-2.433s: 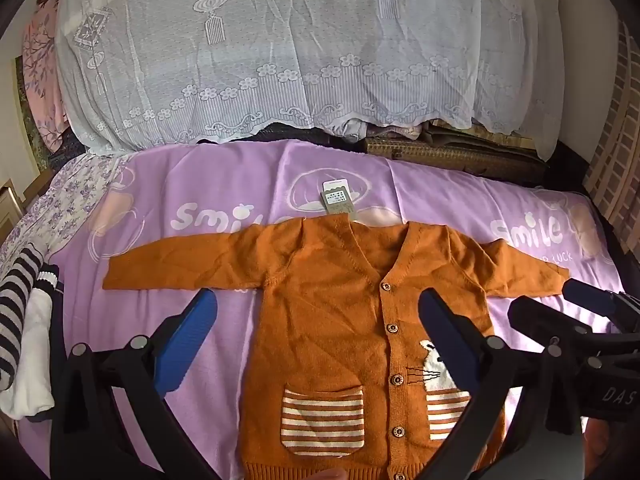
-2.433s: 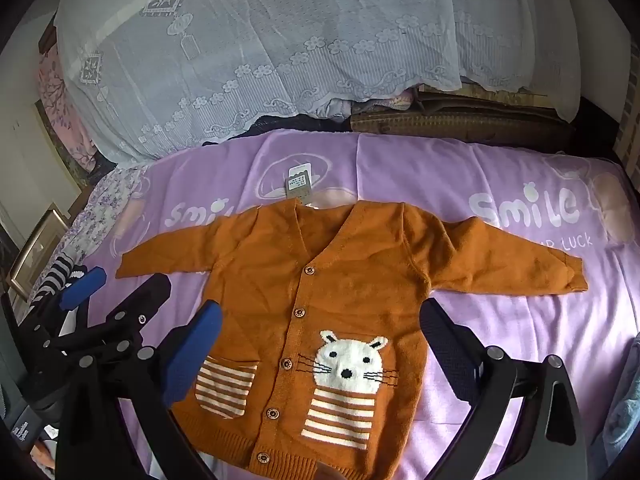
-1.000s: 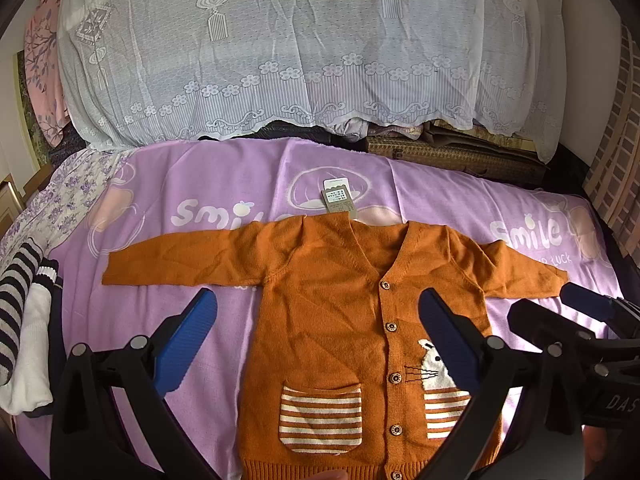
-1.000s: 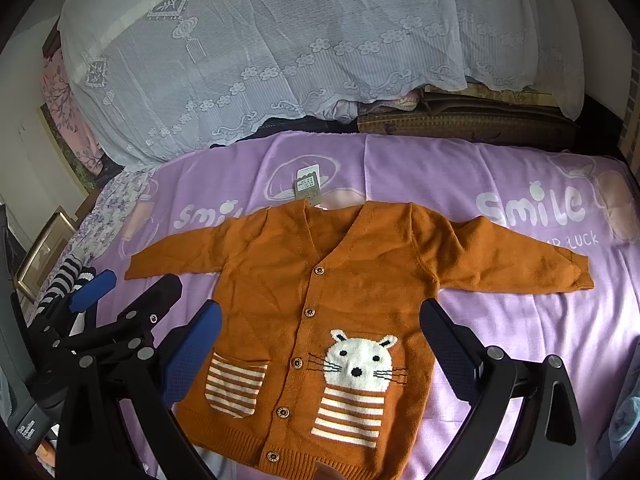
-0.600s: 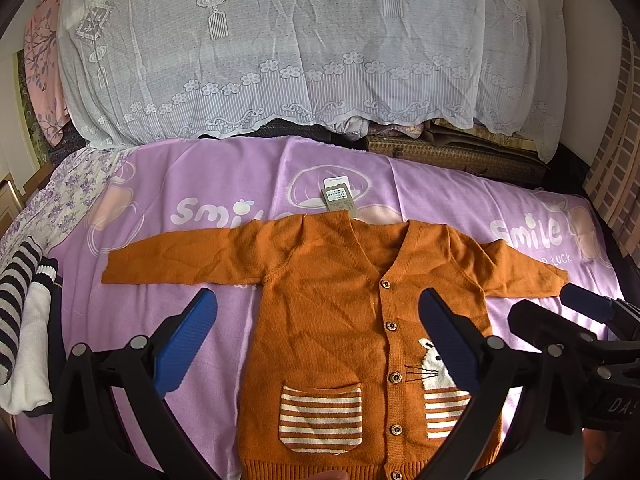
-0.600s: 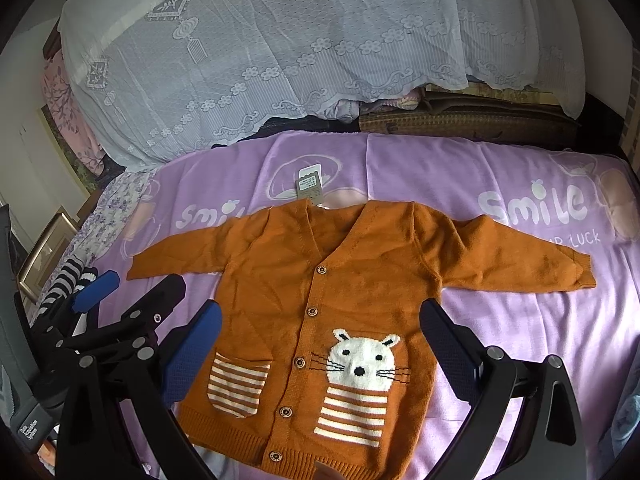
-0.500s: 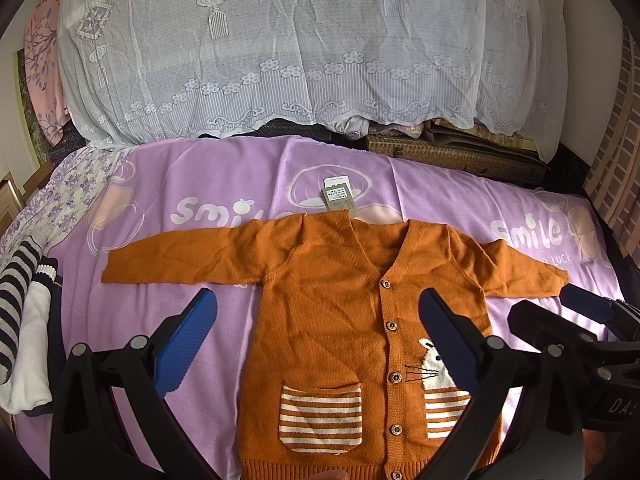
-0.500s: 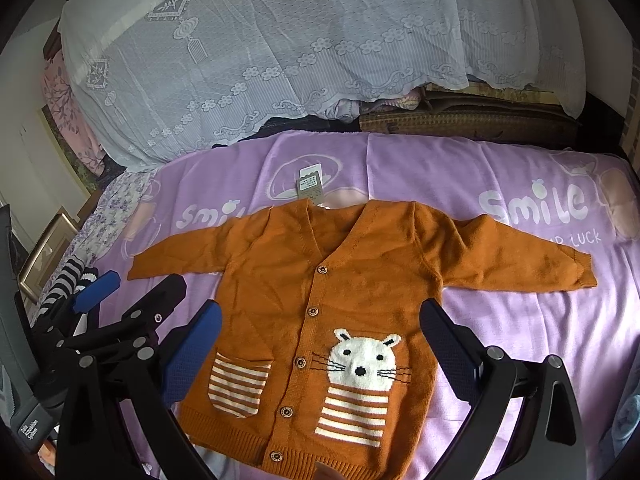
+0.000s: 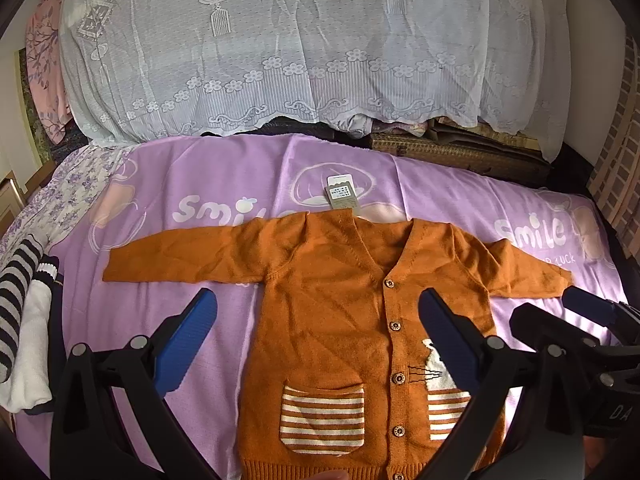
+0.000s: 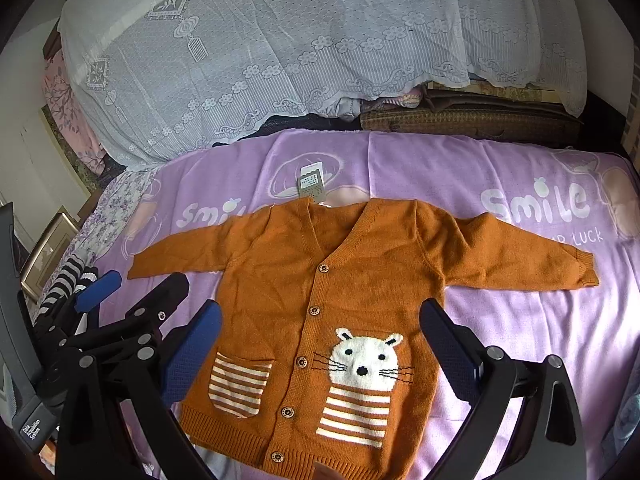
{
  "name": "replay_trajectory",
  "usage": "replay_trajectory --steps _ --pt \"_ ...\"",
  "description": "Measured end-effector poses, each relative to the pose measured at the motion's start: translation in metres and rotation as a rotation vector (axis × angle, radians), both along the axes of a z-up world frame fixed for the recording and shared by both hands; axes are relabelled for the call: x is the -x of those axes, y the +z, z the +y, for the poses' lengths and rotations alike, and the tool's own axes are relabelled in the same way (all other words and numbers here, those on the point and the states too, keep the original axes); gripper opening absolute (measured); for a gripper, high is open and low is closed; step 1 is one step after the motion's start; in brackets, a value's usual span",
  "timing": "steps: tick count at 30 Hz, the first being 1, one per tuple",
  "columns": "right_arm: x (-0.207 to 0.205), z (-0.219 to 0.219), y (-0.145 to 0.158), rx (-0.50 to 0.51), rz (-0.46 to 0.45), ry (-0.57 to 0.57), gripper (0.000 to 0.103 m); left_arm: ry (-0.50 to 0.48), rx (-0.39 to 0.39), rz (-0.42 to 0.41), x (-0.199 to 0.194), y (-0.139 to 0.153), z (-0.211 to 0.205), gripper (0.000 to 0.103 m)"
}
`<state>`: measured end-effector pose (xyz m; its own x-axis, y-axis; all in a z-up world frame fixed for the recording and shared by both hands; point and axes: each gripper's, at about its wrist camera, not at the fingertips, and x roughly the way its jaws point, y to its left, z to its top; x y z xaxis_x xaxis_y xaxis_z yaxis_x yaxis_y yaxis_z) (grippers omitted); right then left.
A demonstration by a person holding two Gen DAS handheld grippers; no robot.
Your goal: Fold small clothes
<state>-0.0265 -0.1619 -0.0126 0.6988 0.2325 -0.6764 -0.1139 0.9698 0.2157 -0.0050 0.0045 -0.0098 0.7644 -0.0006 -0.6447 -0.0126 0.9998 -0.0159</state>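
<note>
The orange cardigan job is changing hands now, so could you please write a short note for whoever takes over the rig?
Left hand-held gripper: open, holding nothing, above the cardigan's lower half.
Right hand-held gripper: open, holding nothing, above the cat motif.
Orange cardigan: flat and face up on the purple sheet, buttoned, both sleeves spread out sideways, tag lying past the collar.
Striped clothes sit at the sheet's left edge.
Done: cardigan laid out.
Left: every fold; probably start by bringing the sleeves across the body.
</note>
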Motion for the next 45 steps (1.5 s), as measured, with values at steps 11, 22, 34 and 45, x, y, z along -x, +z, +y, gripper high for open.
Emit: replay_trajectory --steps 11,22,34,45 --pt "-0.004 -0.003 -0.001 0.024 -0.050 -0.040 0.099 0.027 -0.059 -0.047 -0.006 -0.004 -0.007 0.098" --pt "-0.023 -0.085 -0.068 -0.233 -0.113 -0.057 0.099 -0.058 -0.035 0.027 -0.036 -0.055 -0.024 0.098" --pt "-0.023 -0.167 -0.175 -0.492 0.036 -0.212 0.100 -0.184 -0.071 0.286 -0.059 -0.160 -0.074 0.099" --pt "-0.041 -0.293 -0.153 -0.645 0.028 -0.544 0.077 -0.181 -0.052 0.263 -0.056 -0.160 -0.071 0.099"
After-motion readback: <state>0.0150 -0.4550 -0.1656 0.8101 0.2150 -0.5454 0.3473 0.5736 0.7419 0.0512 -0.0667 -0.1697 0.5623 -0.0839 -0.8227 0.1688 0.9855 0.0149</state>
